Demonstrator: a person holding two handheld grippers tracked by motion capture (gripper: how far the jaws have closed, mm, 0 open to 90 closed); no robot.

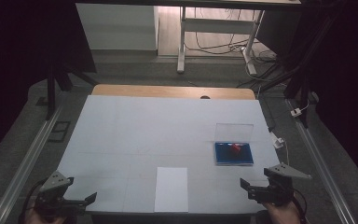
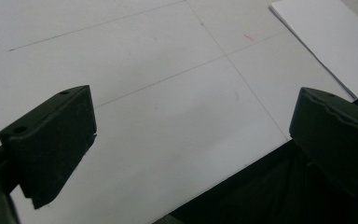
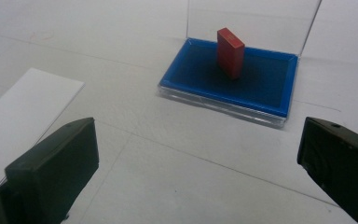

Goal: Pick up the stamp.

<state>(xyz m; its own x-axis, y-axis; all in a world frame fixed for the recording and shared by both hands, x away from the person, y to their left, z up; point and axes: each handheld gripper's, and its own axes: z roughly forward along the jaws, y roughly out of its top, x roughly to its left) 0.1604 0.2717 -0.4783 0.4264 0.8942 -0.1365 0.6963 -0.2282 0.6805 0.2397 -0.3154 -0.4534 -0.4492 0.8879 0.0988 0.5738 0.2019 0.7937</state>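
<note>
A blue ink pad (image 1: 233, 154) (image 3: 261, 88) lies in a clear case with its lid (image 1: 234, 132) (image 3: 251, 21) standing up, right of the table's middle. A small red block (image 1: 235, 148) (image 3: 230, 52) stands upright on the pad. A white sheet of paper (image 1: 171, 189) (image 2: 331, 39) (image 3: 23, 114) lies at the front edge. My left gripper (image 1: 81, 198) (image 2: 191, 140) hovers open over the front left corner, nothing between its jaws. My right gripper (image 1: 248, 186) (image 3: 198, 163) is open near the front right, short of the ink pad, holding nothing.
The white table cover (image 1: 158, 130) carries faint pencil lines, and a wooden strip (image 1: 172, 91) shows at its far edge. Metal rails (image 1: 25, 158) run along both sides. A desk frame (image 1: 214, 32) and cables lie on the floor beyond.
</note>
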